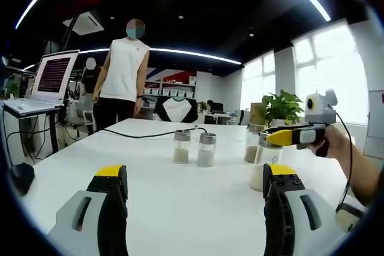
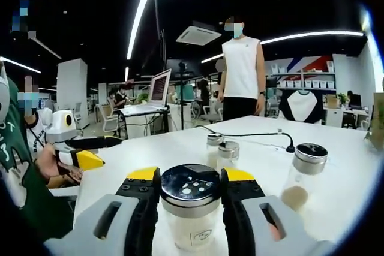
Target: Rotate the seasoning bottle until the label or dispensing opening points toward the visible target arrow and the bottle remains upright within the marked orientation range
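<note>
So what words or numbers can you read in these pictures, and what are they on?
Nothing reads clearly.
Laptop screen: lines of text, too small to read.
Small label on the seasoning bottle between the right gripper's jaws: too small and blurred.
Green clothing of the person at the left edge: white letters, cut off and unreadable.
The other bottles: no label shows.

Left gripper (image 1: 195,187): grey plastic body, black jaws with yellow tips, slotted sides. Right gripper (image 2: 191,187): same build, screws in the black jaw tops. Black cable (image 1: 344,148) trails from it. Green sleeve (image 2: 24,172), white markings.
</note>
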Demonstrator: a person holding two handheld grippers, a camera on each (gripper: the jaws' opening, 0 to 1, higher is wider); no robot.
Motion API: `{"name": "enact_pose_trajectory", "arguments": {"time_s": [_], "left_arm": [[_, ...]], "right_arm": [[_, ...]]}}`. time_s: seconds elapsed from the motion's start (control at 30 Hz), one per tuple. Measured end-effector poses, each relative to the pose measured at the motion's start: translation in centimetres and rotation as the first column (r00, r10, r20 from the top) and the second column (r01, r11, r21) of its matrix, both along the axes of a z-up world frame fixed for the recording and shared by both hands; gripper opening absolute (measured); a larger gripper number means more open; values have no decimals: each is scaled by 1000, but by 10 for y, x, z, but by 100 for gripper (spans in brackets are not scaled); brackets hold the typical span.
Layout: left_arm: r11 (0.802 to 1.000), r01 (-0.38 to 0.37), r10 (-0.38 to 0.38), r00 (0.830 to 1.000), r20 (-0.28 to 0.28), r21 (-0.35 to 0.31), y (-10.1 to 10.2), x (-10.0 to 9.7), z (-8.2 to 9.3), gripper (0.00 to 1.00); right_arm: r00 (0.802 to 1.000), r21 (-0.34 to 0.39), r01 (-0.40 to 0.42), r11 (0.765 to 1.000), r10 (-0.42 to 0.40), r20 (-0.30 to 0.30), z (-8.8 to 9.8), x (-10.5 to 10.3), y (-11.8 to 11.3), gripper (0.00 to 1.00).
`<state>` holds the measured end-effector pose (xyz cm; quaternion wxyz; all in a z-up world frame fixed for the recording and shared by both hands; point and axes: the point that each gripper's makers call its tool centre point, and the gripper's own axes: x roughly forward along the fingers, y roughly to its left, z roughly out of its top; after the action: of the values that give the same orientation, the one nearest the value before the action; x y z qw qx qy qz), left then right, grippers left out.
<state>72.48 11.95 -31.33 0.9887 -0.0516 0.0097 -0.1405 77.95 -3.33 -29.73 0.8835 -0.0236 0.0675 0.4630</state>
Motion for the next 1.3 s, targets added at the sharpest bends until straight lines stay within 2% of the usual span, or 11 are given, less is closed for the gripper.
{"name": "enact_pose_trajectory", "arguments": {"time_s": [0.37,0.63,0.77,1.0,1.3], "left_arm": [[1000,-4,4,1000,0,0,1,1,-1,98],[1000,-6,6,1000,2,-1,1,0,0,99],[1000,-2,2,1000,5,-1,1,-1,1,99],[1000,-5,5,1000,6,-1,-1,-2,3,99],[1000,-2,2,1000,11,-2,-2,-3,5,99]], "right_arm": [[996,14,92,996,-92,1,-1,2,-2,39],[996,20,94,995,-94,4,0,3,-3,40],[994,26,108,994,-108,21,4,5,-7,63],[995,11,76,997,-76,64,16,3,-14,63],[996,64,-87,994,84,43,24,1,-25,68]]}}
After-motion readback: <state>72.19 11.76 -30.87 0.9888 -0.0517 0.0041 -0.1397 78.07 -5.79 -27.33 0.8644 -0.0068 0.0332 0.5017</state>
